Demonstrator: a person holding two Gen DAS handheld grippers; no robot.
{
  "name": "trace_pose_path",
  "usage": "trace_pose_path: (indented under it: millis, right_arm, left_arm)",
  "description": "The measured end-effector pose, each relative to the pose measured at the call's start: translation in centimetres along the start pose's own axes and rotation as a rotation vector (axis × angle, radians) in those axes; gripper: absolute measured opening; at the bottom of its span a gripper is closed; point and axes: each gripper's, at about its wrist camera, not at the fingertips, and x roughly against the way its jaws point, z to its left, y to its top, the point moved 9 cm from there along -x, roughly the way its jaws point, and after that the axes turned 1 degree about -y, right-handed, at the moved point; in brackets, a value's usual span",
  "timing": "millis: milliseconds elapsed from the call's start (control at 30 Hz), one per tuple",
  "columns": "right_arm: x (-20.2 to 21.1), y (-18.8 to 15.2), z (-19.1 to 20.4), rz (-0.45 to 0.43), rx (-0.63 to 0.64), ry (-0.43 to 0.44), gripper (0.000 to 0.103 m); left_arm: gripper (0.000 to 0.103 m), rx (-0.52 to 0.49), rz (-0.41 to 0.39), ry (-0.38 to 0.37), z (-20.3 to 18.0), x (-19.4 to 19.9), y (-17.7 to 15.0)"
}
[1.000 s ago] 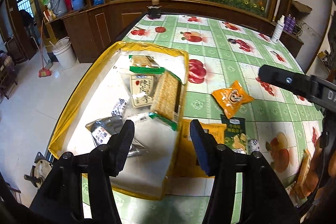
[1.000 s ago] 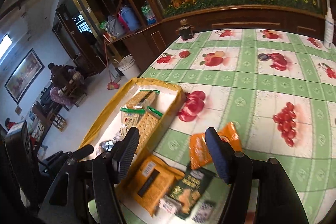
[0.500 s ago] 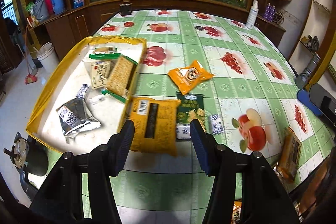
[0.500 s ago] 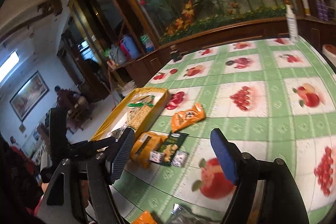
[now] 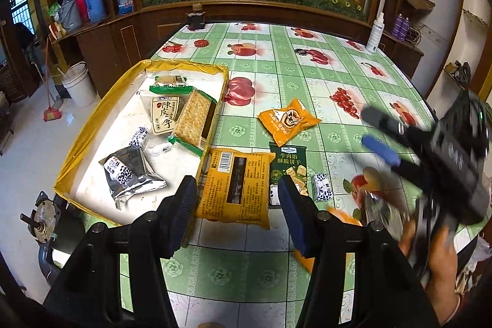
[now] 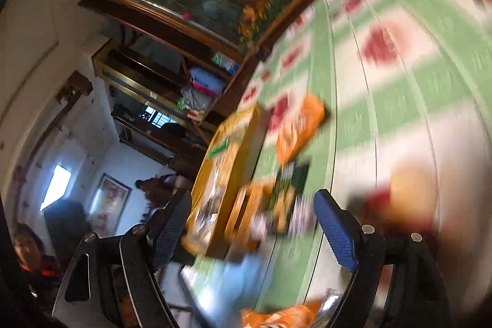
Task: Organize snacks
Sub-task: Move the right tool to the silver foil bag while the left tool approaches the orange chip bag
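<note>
- Left wrist view: left gripper (image 5: pixel 236 205) at bottom centre, fingers released, gap unchanged, nothing between them.
- Big yellow snack pack (image 5: pixel 235 185) lies flat on the worktop (image 5: pixel 307 76) just ahead of the fingers, dark green cracker pack (image 5: pixel 289 165) touching its right edge, small orange pouch (image 5: pixel 289 120) further up.
- Yellow-rimmed tray (image 5: pixel 92 125) at left holds cracker sleeve (image 5: pixel 195 120), silver packet (image 5: pixel 130 172) and a few more snacks.
- Versus half a second ago: layout the same, framing barely shifted; right gripper (image 5: pixel 381 134) has come into the right edge, blurred, a hand (image 5: pixel 442 263) under it.
- Right wrist view: heavy motion blur, frame rolled so the worktop (image 6: pixel 399 82) runs up the right side.
- Right gripper (image 6: pixel 252 226) fingers opening, wider than before, nothing between them.
- Same snack cluster sits beyond the fingers at centre; orange wrapper (image 6: pixel 276 315) at bottom edge.
</note>
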Motion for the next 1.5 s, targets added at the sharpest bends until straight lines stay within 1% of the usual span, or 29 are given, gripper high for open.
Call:
trace_pose_path:
  millis: [33,100,133,167,200,300,333,367,433,467,500,533,567,633,700,767,867,900,967,1033,1133,1233,1333,1400,1500]
  right_arm:
    - [0.1,1.0,0.1,-0.022,0.014,-0.002,0.084]
    - [1.3,2.1,0.3,-0.023,-0.037,0.051,0.084]
    - [2.5,2.3,0.1,-0.032,-0.043,0.052,0.084]
    - [3.7,2.4,-0.2,-0.046,-0.029,0.019,0.084]
    - [5.3,2.5,-0.9,-0.065,-0.002,-0.037,0.084]
    - [10.1,3.2,-3.6,-0.156,0.067,-0.275,0.084]
    - [11.5,3.4,-4.9,-0.186,0.070,-0.364,0.084]
    - [12.3,3.5,-5.9,-0.199,0.053,-0.407,0.084]
    - [12.1,3.9,-7.5,-0.197,0.015,-0.418,0.084]
    - [11.3,4.2,-8.0,-0.188,0.018,-0.420,0.084]
    - [10.5,4.6,-8.2,-0.179,0.022,-0.415,0.084]
    - [9.6,5.3,-8.1,-0.178,0.029,-0.389,0.084]
    - [8.8,5.9,-7.5,-0.181,0.040,-0.353,0.084]
    - [7.8,6.4,-5.8,-0.172,0.063,-0.312,0.084]
    - [7.8,6.3,-3.8,-0.163,0.099,-0.256,0.084]
    - [8.0,6.0,-1.9,-0.152,0.160,-0.247,0.084]
    - [9.2,5.1,0.4,-0.141,0.234,-0.231,0.084]
    - [9.8,4.9,0.8,-0.136,0.263,-0.237,0.084]
    - [11.4,4.4,1.4,-0.131,0.326,-0.280,0.084]
    - [12.7,4.0,1.4,-0.125,0.377,-0.312,0.084]
    - [13.7,3.3,0.9,-0.107,0.404,-0.346,0.086]
    - [14.1,2.5,0.2,-0.090,0.390,-0.343,0.086]
    - [13.9,1.6,0.0,-0.052,0.430,-0.347,0.086]
    - [13.9,1.1,0.0,-0.021,0.458,-0.348,0.086]
    - [14.0,0.8,-0.2,0.001,0.474,-0.346,0.086]
  left_arm:
    - [0.054,-0.007,-0.002,0.000,-0.1,0.1,0.1]
    - [0.054,-0.019,-0.016,0.001,0.0,0.4,0.2]
    - [0.054,-0.019,-0.022,0.001,0.1,0.5,0.3]
    - [0.054,-0.017,-0.024,-0.003,0.2,0.4,0.4]
    - [0.054,-0.013,-0.023,-0.009,0.2,0.2,0.4]
    - [0.054,-0.015,-0.007,-0.026,-0.2,-0.5,0.5]
    - [0.054,-0.020,-0.005,-0.030,-0.4,-0.6,0.5]
    - [0.054,-0.021,-0.001,-0.031,-0.6,-0.8,0.5]
    - [0.054,-0.030,0.012,-0.044,-1.3,-1.0,0.5]
    - [0.054,-0.036,0.015,-0.047,-1.6,-1.0,0.4]
    - [0.053,-0.044,0.013,-0.046,-1.9,-0.9,0.4]
    - [0.054,-0.055,0.011,-0.046,-2.1,-0.7,0.3]
    - [0.054,-0.067,0.009,-0.046,-2.4,-0.5,0.3]
    - [0.054,-0.081,-0.013,-0.046,-2.7,0.3,0.4]
    - [0.054,-0.091,-0.041,-0.040,-2.7,1.0,0.7]
    - [0.054,-0.096,-0.056,-0.034,-2.6,1.3,0.9]
    - [0.054,-0.103,-0.041,-0.053,-2.4,1.0,0.8]
    - [0.054,-0.104,-0.038,-0.056,-2.4,0.8,0.7]
    - [0.054,-0.111,-0.026,-0.065,-2.6,0.5,0.3]
    - [0.053,-0.116,-0.011,-0.093,-3.2,0.4,-0.3]
    - [0.053,-0.138,0.008,-0.126,-4.5,0.2,-1.1]
    - [0.053,-0.178,0.013,-0.137,-6.0,0.3,-1.7]
    - [0.053,-0.216,0.018,-0.144,-7.0,0.4,-2.0]
    - [0.054,-0.225,0.015,-0.137,-7.1,0.4,-2.1]
    - [0.053,-0.221,0.017,-0.139,-7.1,0.4,-2.2]
